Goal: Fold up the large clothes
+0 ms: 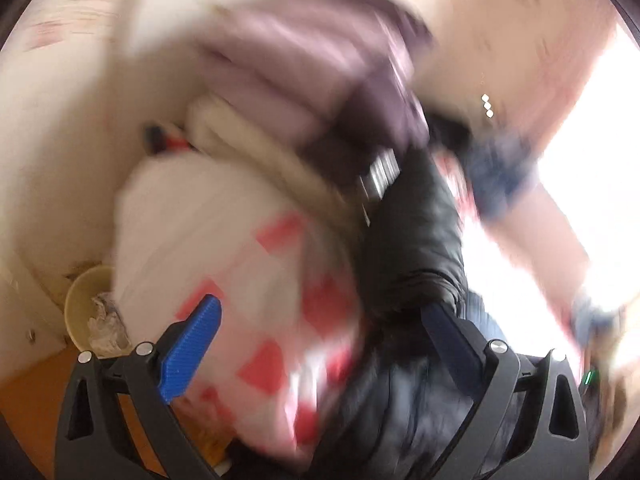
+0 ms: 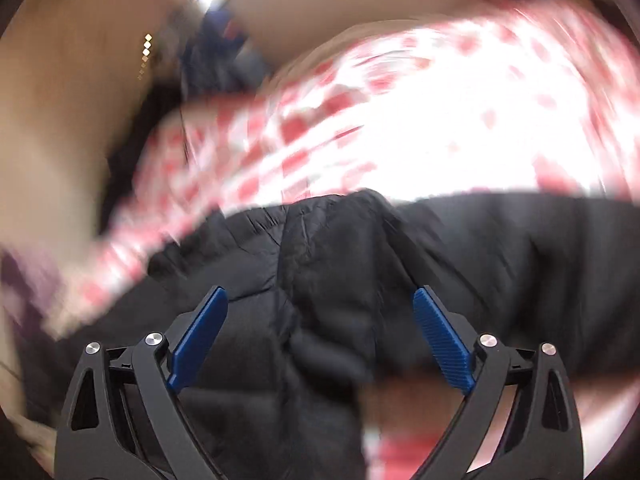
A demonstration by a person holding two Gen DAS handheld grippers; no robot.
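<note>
The left wrist view is heavily blurred. A black puffy jacket (image 1: 412,232) lies over a red-and-white checked cloth (image 1: 224,232). My left gripper (image 1: 322,304) hovers above both with its blue pads (image 1: 192,344) far apart and touching nothing. In the right wrist view the same black jacket (image 2: 320,248) fills the lower half, wrinkled and bunched. My right gripper (image 2: 320,292) stands open just over it, and a fold of the jacket rises between the spread fingers without being pinched. The checked cloth (image 2: 400,120) stretches behind the jacket.
A purple garment (image 1: 288,60) and a cream bundle (image 1: 240,136) are piled beyond the checked cloth. A yellowish bin (image 1: 80,304) with crumpled paper stands at lower left on an orange floor. Something blue like denim (image 1: 500,176) lies at the right, near bright window light.
</note>
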